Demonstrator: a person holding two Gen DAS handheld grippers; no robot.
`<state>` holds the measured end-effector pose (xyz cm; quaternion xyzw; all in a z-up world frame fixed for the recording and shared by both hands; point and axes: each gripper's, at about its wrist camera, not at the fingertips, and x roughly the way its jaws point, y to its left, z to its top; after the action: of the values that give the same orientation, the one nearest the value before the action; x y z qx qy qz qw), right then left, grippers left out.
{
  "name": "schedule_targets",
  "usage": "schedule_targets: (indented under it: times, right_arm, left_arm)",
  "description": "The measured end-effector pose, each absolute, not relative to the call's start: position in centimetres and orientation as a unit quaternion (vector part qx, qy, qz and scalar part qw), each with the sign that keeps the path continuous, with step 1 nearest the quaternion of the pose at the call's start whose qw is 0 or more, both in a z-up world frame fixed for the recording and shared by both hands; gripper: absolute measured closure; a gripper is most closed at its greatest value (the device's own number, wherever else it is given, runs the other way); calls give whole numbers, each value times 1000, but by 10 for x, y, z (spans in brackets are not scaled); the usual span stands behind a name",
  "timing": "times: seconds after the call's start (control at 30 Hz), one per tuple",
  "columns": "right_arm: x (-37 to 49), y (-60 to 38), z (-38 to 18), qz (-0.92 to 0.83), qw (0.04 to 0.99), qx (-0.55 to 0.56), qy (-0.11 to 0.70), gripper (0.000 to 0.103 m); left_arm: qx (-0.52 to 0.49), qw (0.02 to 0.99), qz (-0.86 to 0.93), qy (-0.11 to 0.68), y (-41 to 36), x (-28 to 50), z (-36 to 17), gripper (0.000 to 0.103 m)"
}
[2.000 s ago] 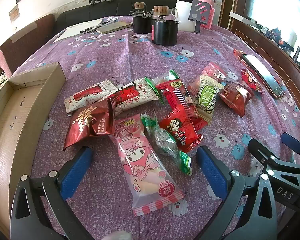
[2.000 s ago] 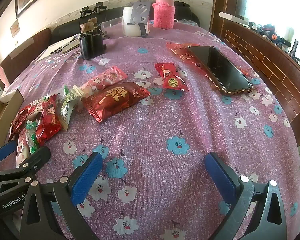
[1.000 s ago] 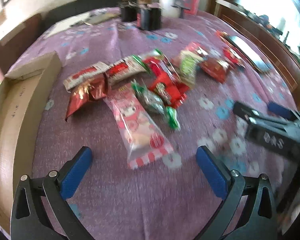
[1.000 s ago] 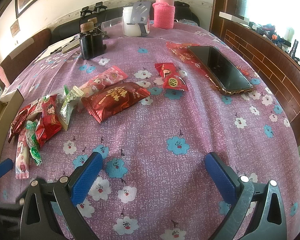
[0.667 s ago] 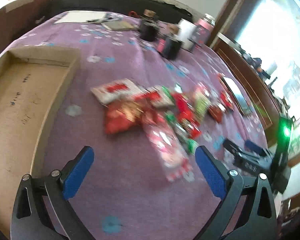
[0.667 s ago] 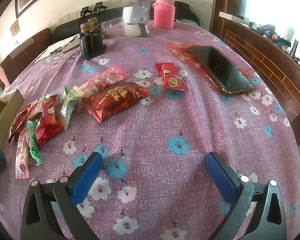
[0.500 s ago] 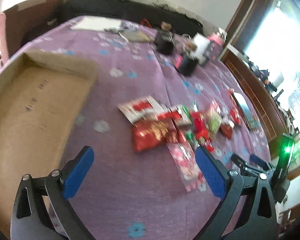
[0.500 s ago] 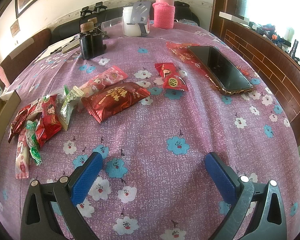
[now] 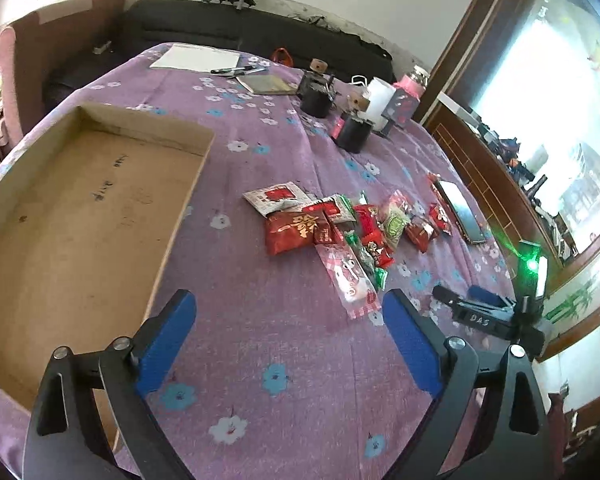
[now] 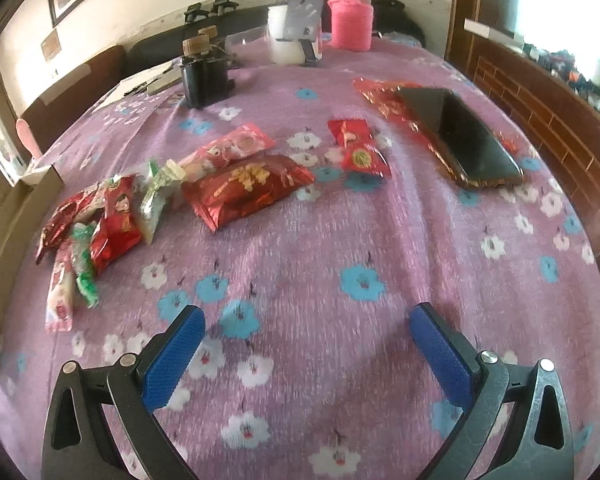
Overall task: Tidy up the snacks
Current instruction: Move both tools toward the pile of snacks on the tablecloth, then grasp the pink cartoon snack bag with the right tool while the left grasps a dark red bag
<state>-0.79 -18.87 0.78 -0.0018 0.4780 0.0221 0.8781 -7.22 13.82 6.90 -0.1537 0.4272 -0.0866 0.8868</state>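
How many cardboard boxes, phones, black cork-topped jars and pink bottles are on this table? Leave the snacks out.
Cardboard box: 1
Phone: 1
Black jars: 2
Pink bottle: 1
Total: 5

A purple tablecloth (image 10: pixel 340 240) is showing white and blue flowers. A brown cardboard box (image 9: pixel 80 216) is sitting plain. Snack packets (image 9: pixel 340 232) are showing red, green, pink and white. A dark red packet (image 10: pixel 248 190) is carrying gold print. Gripper pads (image 10: pixel 176 356) are showing blue on black frames.
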Motion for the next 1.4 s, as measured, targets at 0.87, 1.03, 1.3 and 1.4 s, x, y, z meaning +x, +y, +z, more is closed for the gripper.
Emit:
schedule_targets:
  times: [0.87, 1.03, 1.3, 1.4]
  right_arm:
    - [-18, -34, 17, 185, 860, -6, 475, 48]
    - [-18, -40, 16, 184, 859, 4, 478, 75]
    - [-56, -79, 18, 184, 855, 0, 484, 75]
    - [-65, -93, 19, 191, 852, 8, 488, 75]
  left_arm:
    - [-179, 884, -112, 418, 185, -114, 78, 15]
    - [-147, 882, -102, 436, 174, -85, 75, 22]
    - [26, 882, -124, 455, 97, -30, 56, 22]
    - [93, 883, -117, 445, 76, -12, 46, 22]
